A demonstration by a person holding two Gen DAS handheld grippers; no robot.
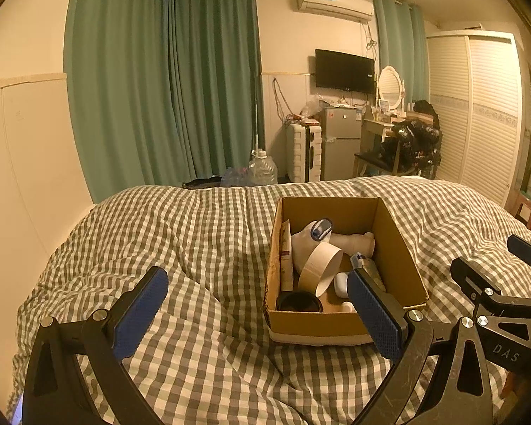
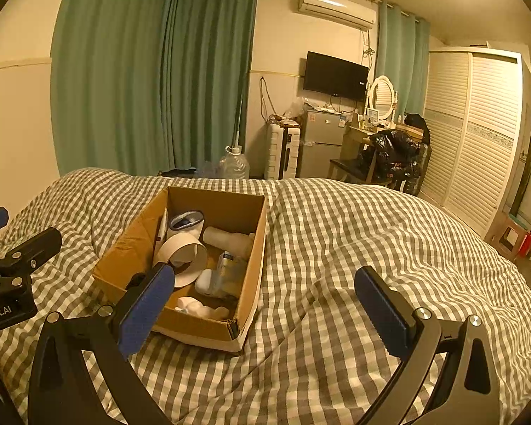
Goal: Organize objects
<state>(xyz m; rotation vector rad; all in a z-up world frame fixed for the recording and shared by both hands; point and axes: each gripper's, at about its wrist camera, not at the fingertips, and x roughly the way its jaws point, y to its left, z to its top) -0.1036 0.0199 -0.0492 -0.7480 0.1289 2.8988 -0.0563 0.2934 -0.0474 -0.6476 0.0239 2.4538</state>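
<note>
An open cardboard box (image 1: 401, 248) sits on the checked bed; it also shows in the right wrist view (image 2: 131, 244). Inside lie a wide tape roll (image 1: 318, 265) (image 2: 180, 251), a white bottle on its side (image 1: 354, 242) (image 2: 230, 242), a white and blue item (image 1: 320, 228) (image 2: 186, 221), a black round jar (image 1: 299, 302), a small white case (image 2: 204, 280) and several other small things. My left gripper (image 1: 258, 310) is open and empty, just left of and in front of the box. My right gripper (image 2: 265, 304) is open and empty, to the right of the box.
The grey and white checked duvet (image 1: 194, 233) is rumpled around the box. Beyond the bed's foot stand a water jug (image 1: 263, 170), a white suitcase (image 1: 302, 152), a small fridge (image 1: 340, 141), a dressing table with chair (image 1: 389, 131) and a louvred wardrobe (image 1: 478, 113). Green curtains hang behind.
</note>
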